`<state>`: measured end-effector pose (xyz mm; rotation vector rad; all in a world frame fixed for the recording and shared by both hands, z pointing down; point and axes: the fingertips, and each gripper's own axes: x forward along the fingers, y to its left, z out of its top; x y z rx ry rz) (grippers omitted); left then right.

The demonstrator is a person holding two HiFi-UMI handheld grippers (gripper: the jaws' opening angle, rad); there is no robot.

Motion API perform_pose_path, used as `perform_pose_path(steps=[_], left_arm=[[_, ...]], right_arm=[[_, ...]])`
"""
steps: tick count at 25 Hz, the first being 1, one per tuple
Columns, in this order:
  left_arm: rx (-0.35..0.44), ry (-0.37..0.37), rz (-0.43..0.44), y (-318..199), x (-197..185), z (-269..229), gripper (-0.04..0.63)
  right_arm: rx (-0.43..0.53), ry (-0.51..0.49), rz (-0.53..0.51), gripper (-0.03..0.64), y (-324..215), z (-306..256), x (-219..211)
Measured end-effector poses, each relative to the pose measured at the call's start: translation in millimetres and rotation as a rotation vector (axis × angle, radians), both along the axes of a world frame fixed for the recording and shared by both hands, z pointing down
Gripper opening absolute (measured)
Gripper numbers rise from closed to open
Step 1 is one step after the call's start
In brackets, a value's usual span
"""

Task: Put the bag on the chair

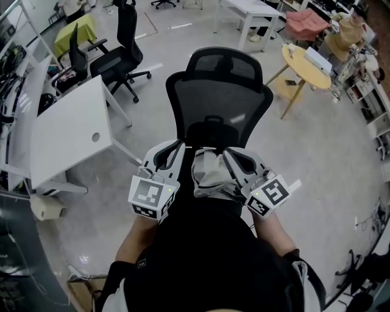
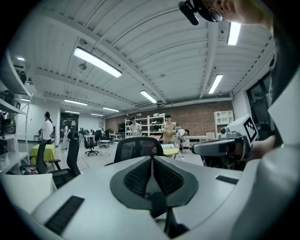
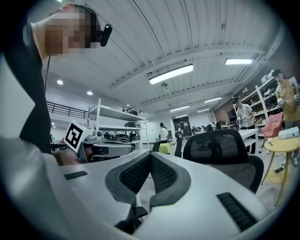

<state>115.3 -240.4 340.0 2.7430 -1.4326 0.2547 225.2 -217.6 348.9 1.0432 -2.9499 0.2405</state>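
Observation:
A black mesh office chair [image 1: 219, 103] stands right in front of me, its back toward me; it also shows in the left gripper view [image 2: 136, 149] and the right gripper view [image 3: 220, 150]. A grey-beige bag [image 1: 210, 177] hangs at my chest between the two grippers. My left gripper [image 1: 180, 146] [image 2: 152, 159] has its jaws together at the tips, with a dark strap [image 2: 165, 215] caught low between them. My right gripper [image 1: 226, 153] [image 3: 150, 154] is likewise shut, a dark strap [image 3: 134, 215] running between its jaws. Both point up and forward over the chair.
A white desk [image 1: 73, 131] stands at the left, with two black office chairs [image 1: 119, 55] behind it. At the right is a round yellow table [image 1: 304, 64], and a white table [image 1: 250, 15] stands at the back. Several people [image 2: 168, 129] stand by far shelves.

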Motion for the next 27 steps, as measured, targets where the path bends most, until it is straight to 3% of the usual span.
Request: perform_pose_path(steps=[27], left_arm=[[-0.14, 0.027, -0.01, 6, -1, 35, 0.029]], right_arm=[[-0.059, -0.009, -0.018, 0.028, 12, 20, 1]])
